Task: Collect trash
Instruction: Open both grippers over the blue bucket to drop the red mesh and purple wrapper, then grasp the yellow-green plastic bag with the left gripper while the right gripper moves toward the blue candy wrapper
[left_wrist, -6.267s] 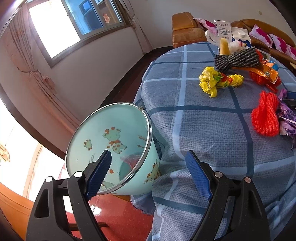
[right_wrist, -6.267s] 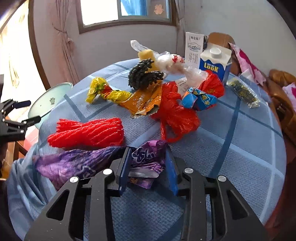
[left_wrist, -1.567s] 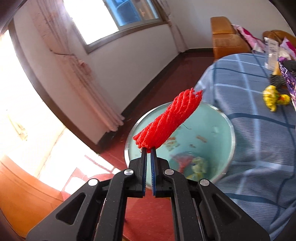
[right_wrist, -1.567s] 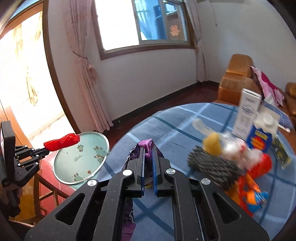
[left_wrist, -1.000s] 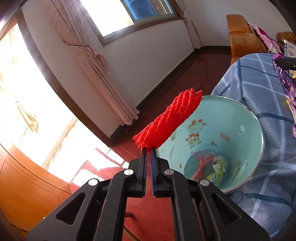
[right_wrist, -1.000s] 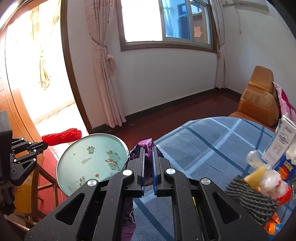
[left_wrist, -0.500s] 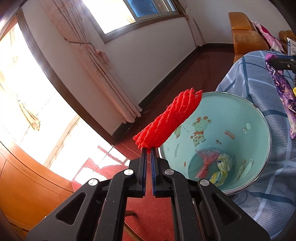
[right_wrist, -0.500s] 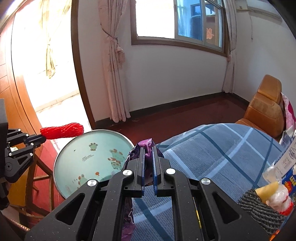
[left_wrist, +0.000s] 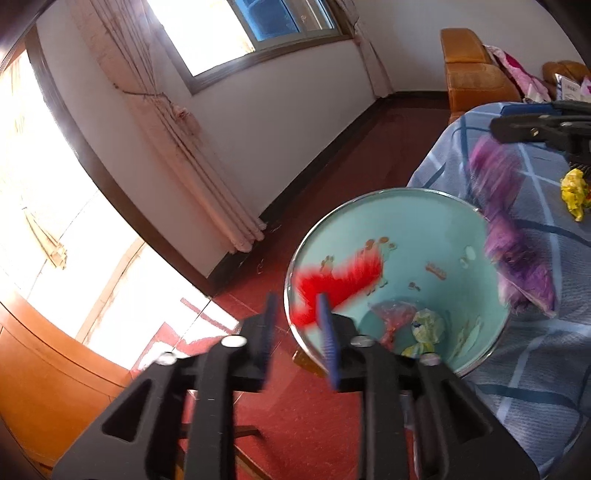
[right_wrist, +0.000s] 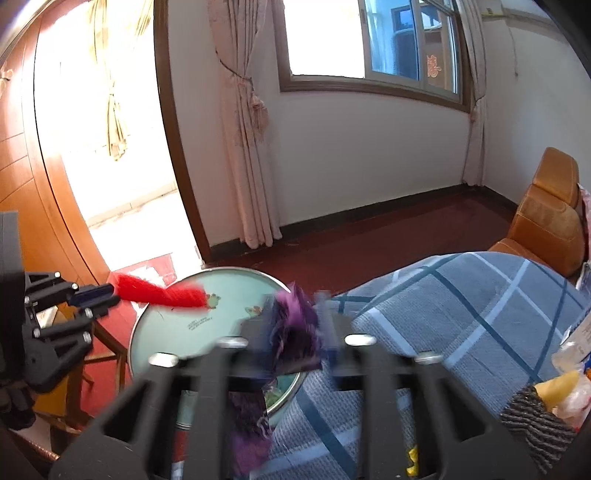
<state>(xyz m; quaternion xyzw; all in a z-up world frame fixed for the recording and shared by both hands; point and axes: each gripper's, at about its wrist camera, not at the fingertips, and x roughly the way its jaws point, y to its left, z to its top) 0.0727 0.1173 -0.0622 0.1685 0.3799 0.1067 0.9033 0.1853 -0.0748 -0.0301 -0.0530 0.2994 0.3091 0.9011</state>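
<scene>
A pale-green enamel bucket (left_wrist: 458, 254) with cartoon giraffes stands beside the table and holds some wrappers (left_wrist: 424, 325). My left gripper (left_wrist: 297, 325) is open; the red foam net (left_wrist: 338, 282) is blurred, falling over the bucket's rim. It also shows in the right wrist view (right_wrist: 162, 293) just off the left gripper (right_wrist: 92, 295). My right gripper (right_wrist: 295, 317) is open; the purple wrapper (right_wrist: 295, 325) is blurred between its fingers, dropping beside the bucket (right_wrist: 177, 325). The purple wrapper (left_wrist: 513, 254) hangs at the bucket's right edge.
The round table has a blue plaid cloth (right_wrist: 461, 317). A yellow wrapper (left_wrist: 574, 192), a grey striped roll (right_wrist: 535, 424) and other litter lie on it. An orange armchair (right_wrist: 546, 218) stands behind. A wooden stool (right_wrist: 92, 354) carries the bucket over red floor.
Both grippers have opened. The red net has left the left gripper and is dropping toward the bucket. The purple wrapper is slipping down from the right gripper.
</scene>
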